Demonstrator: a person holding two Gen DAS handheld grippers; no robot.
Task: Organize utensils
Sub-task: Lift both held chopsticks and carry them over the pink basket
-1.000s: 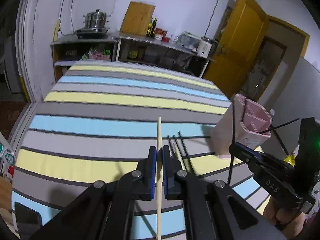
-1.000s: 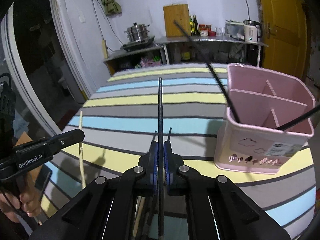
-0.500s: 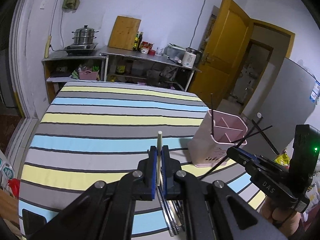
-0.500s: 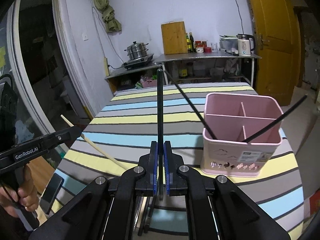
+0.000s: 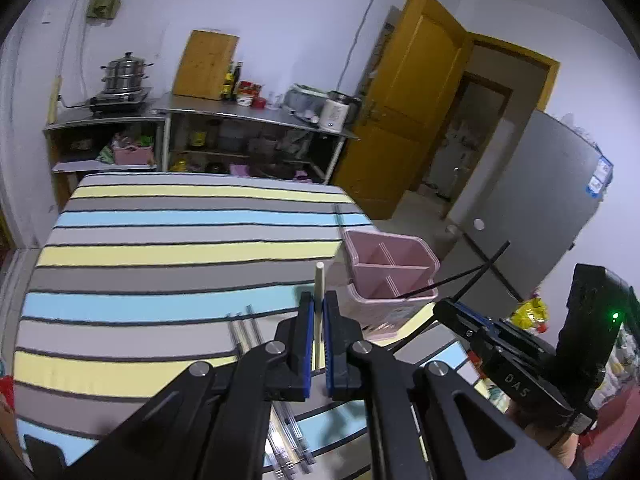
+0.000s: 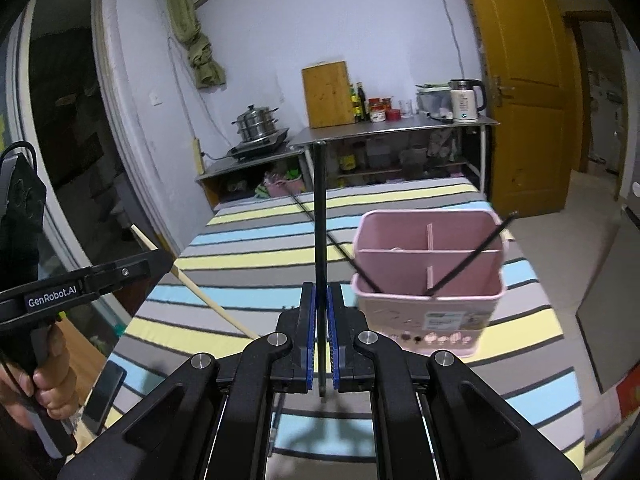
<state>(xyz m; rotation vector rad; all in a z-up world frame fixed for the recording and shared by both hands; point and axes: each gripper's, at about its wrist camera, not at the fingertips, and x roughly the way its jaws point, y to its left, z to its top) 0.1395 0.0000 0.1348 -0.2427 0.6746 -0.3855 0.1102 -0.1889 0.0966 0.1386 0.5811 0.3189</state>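
My left gripper (image 5: 317,312) is shut on a pale wooden chopstick (image 5: 319,292) that points up, held above the striped table. My right gripper (image 6: 320,300) is shut on a black chopstick (image 6: 320,216) that stands upright. The pink divided utensil holder (image 6: 428,264) sits on the table just right of the right gripper; it holds two black chopsticks (image 6: 468,256) that lean out. The holder also shows in the left wrist view (image 5: 390,276), right of the left gripper. Several loose chopsticks (image 5: 244,328) lie on the cloth below the left gripper.
The table wears a striped cloth (image 5: 160,256) of grey, yellow and blue. A steel shelf with a pot (image 5: 124,76), cutting board (image 6: 326,94) and kettle (image 6: 464,100) stands behind it. A yellow door (image 6: 520,80) is at the right. The left gripper appears in the right wrist view (image 6: 80,284).
Both grippers have risen and pulled back from the table, each still holding its chopstick. The pink holder now sits lower and farther in both views.
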